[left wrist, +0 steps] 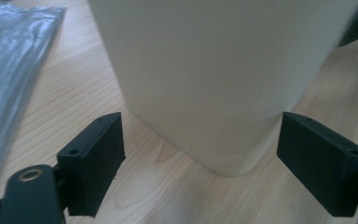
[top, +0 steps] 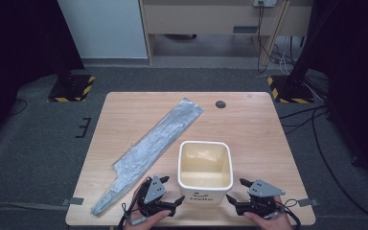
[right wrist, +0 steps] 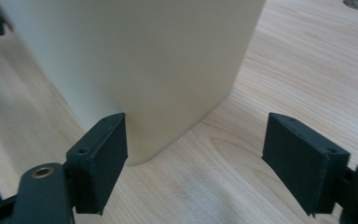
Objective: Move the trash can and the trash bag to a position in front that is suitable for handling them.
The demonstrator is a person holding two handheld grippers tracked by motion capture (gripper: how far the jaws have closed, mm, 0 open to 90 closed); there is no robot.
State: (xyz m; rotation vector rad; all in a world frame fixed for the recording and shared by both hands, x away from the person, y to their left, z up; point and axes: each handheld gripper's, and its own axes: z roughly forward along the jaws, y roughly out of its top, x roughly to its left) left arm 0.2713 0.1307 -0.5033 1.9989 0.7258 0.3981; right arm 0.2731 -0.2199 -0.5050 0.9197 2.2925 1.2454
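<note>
**Cream bin flanked by two open grippers**

Here, a cream, square-mouthed plastic bin [top: 205, 170] is stood upright near the front edge of the light wooden table [top: 249, 124]. The left gripper [top: 172, 201] is held just beside its front left corner, the right gripper [top: 235, 201] just beside its front right corner. Both sets of jaws are spread wide, with nothing clamped. A crumpled grey plastic bag [top: 148, 148] is laid diagonally to the bin's left.
</note>
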